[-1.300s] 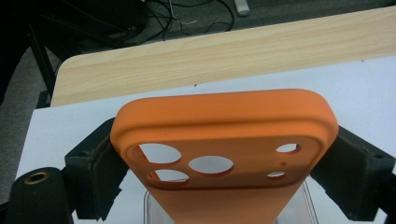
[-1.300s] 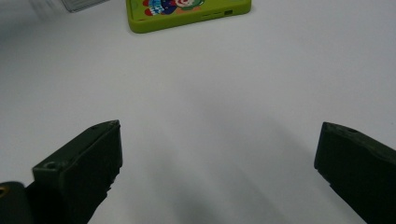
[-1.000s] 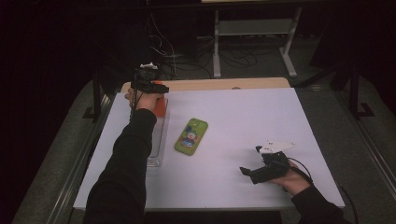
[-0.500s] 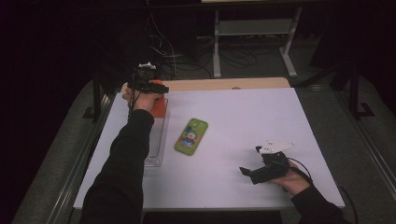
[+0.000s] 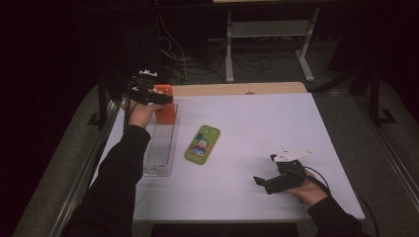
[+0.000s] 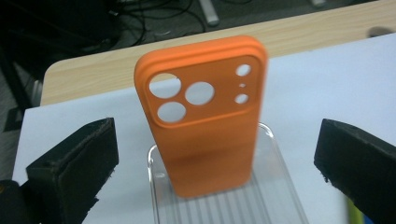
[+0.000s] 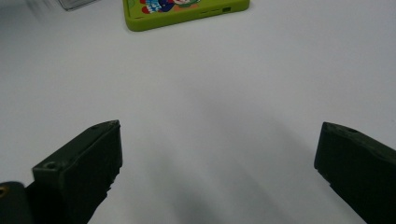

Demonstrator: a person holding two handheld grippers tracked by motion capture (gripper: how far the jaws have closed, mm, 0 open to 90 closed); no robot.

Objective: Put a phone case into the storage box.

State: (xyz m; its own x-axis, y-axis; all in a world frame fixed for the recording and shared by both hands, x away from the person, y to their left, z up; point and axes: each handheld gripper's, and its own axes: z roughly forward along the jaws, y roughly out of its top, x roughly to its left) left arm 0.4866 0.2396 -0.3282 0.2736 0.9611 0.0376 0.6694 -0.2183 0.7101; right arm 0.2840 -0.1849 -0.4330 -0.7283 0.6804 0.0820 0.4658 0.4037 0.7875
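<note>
An orange phone case (image 5: 166, 114) (image 6: 205, 135) stands upright at the far end of a clear ribbed tray (image 5: 160, 153) (image 6: 280, 196) at the table's left. My left gripper (image 5: 164, 98) (image 6: 215, 123) hovers just short of it, open. Its jaws have just been opening, and they stand well clear of the case on both sides. A green phone case (image 5: 202, 144) (image 7: 187, 11) with a cartoon print lies flat mid-table. My right gripper (image 5: 264, 169) (image 7: 219, 128) rests open near the front right, with bare table between its jaws.
A white sheet (image 5: 257, 123) covers the table, and a wooden strip (image 5: 237, 89) runs along its far edge. Beyond it, cables and a metal stand sit on the dark floor. The person's left sleeve lies over the table's front left.
The left gripper has drawn back to the left and slightly up, away from the orange case, which stays upright in the tray. The right gripper has not moved.
</note>
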